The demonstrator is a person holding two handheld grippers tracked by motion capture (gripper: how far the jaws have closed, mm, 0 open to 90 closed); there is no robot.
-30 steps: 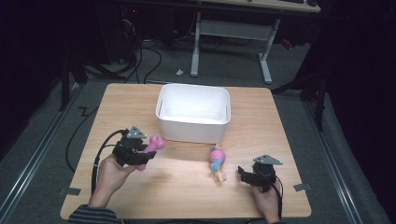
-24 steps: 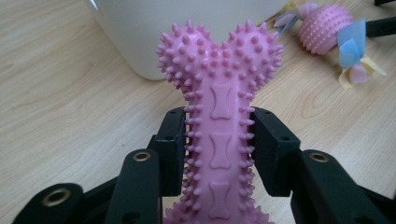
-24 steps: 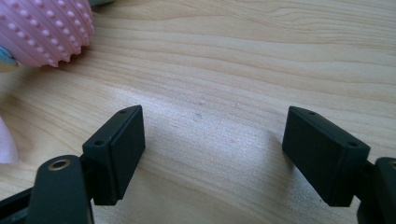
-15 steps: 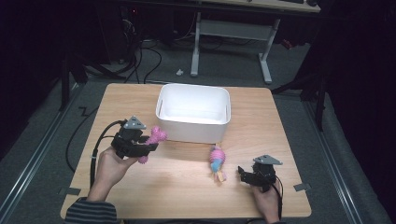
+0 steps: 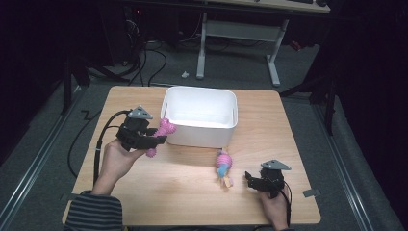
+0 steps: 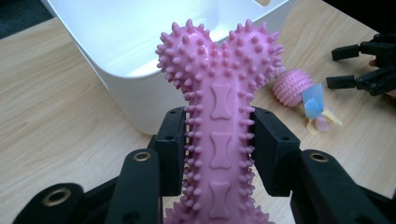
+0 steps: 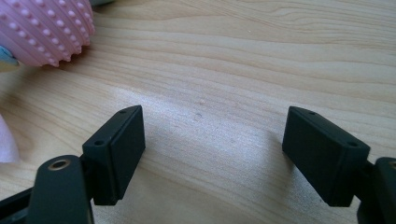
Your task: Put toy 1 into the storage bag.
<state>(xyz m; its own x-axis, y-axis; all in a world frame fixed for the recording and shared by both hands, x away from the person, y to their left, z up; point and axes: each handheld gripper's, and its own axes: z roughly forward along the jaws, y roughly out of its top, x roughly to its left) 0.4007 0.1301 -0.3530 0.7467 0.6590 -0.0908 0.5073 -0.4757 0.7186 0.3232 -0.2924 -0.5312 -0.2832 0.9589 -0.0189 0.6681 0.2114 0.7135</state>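
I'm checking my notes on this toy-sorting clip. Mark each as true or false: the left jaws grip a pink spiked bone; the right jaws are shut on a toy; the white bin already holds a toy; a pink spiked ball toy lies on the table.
1. The left gripper grips a pink spiked bone: true.
2. The right gripper is shut on a toy: false; its jaws stand open over bare table.
3. The white bin already holds a toy: false; what shows of its inside is bare.
4. A pink spiked ball toy lies on the table: true, between bin and right gripper.
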